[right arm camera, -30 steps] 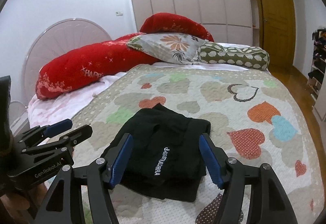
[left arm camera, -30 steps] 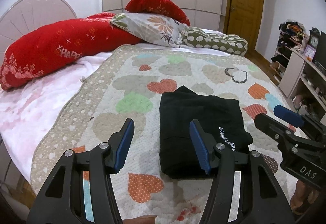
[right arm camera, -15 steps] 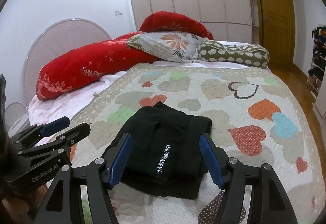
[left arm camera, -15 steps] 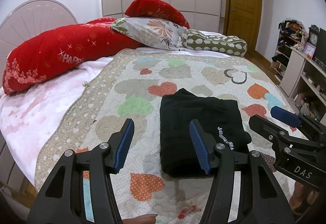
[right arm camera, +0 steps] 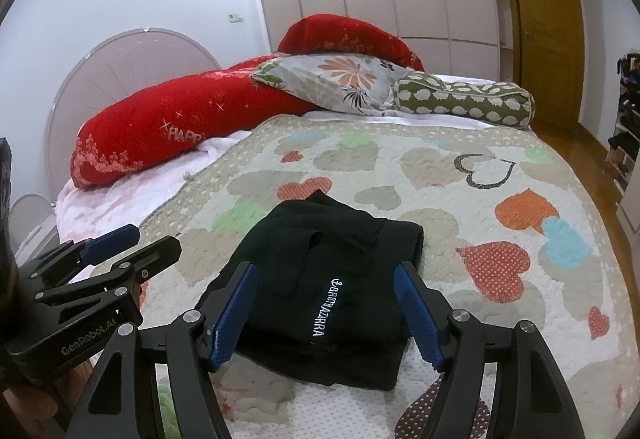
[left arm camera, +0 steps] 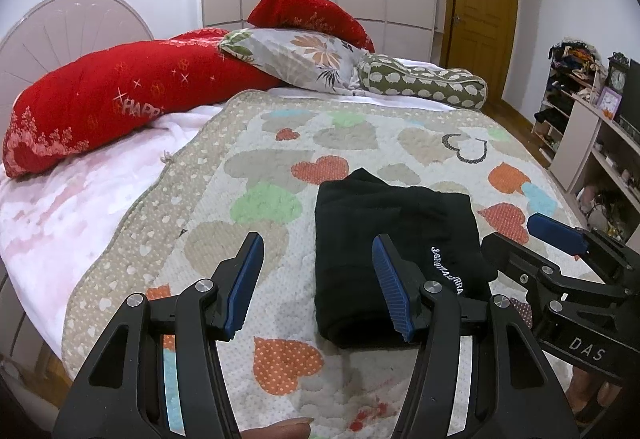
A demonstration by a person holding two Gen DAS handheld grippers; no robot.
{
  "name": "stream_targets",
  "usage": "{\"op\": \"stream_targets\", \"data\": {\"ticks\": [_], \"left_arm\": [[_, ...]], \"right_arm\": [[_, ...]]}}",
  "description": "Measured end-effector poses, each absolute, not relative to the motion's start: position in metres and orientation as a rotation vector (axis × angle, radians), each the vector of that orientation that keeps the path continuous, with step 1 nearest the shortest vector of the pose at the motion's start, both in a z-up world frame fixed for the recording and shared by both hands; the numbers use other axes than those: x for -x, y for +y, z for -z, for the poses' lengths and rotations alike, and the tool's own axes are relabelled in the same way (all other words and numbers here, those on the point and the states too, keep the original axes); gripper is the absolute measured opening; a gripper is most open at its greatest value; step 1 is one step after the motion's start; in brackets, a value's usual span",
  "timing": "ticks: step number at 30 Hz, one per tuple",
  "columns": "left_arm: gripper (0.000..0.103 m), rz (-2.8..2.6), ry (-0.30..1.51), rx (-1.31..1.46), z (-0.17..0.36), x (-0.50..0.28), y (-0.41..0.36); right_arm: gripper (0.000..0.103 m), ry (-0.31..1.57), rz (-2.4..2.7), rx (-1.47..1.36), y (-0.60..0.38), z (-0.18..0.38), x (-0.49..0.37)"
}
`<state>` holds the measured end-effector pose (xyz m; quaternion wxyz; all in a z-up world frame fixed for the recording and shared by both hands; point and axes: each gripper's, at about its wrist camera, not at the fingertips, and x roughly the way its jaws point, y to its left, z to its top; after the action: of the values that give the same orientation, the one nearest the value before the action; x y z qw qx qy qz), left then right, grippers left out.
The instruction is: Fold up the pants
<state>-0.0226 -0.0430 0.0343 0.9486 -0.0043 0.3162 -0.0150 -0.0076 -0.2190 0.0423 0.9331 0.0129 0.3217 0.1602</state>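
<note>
Left wrist view: left hand-held gripper (left arm camera: 318,279) wide apart, holding nothing; folded black pants (left arm camera: 394,239) lie on the bed quilt (left arm camera: 348,135).

Right wrist view: right hand-held gripper (right arm camera: 326,309) wide, empty, above the pants (right arm camera: 332,279).

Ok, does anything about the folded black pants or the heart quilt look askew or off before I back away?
Mostly tidy. The folded black pants lie compact on the heart-patterned quilt, but one pointed corner pokes out past the far edge, so the stack isn't quite square. Both grippers are clear of the cloth.
</note>
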Motion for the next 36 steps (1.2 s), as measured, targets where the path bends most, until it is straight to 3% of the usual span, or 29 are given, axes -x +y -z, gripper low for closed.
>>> {"op": "stream_targets", "data": {"ticks": [36], "left_arm": [[0.057,0.037,0.656,-0.006,-0.026,0.018,-0.047]], "right_arm": [[0.070,0.706,-0.332,-0.022,-0.213,-0.028,-0.001]]}}
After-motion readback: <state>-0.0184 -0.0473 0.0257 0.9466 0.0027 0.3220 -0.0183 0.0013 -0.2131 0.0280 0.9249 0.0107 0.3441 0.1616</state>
